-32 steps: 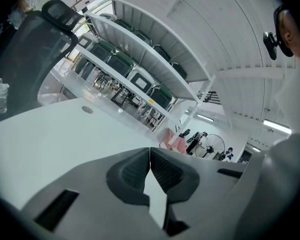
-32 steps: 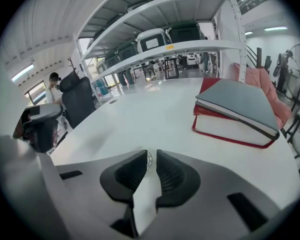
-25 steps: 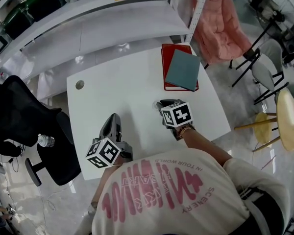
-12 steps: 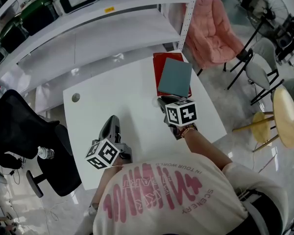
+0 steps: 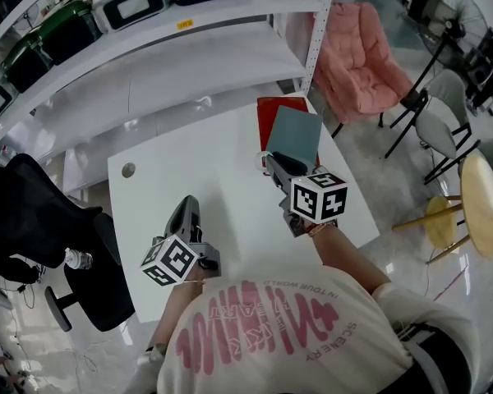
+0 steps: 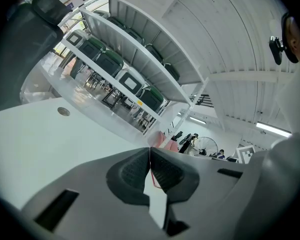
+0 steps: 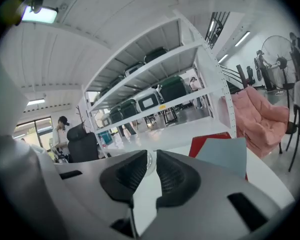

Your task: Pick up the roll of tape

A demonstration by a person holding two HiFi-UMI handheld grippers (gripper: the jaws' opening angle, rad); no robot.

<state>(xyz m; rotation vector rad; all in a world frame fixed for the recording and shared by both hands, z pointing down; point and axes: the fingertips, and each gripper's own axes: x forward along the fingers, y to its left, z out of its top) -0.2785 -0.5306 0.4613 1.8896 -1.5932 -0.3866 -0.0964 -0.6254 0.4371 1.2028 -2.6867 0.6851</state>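
Observation:
The roll of tape is a small clear ring pinched edge-on between the pads of my right gripper. In the head view that gripper hangs above the right half of the white table, and the tape roll shows as a pale ring at its tip. It points toward the books at the table's far right. My left gripper hovers over the near left part of the table. In its own view the left gripper has its pads touching, with nothing between them.
A teal book lies on a red book at the table's far right corner. A cable hole sits at the far left. White shelving stands behind the table, with a black office chair at left and a pink chair at right.
My right gripper has risen from the tabletop with the tape roll in its jaws and tilted up toward level. The left gripper has lifted and shifted a little.

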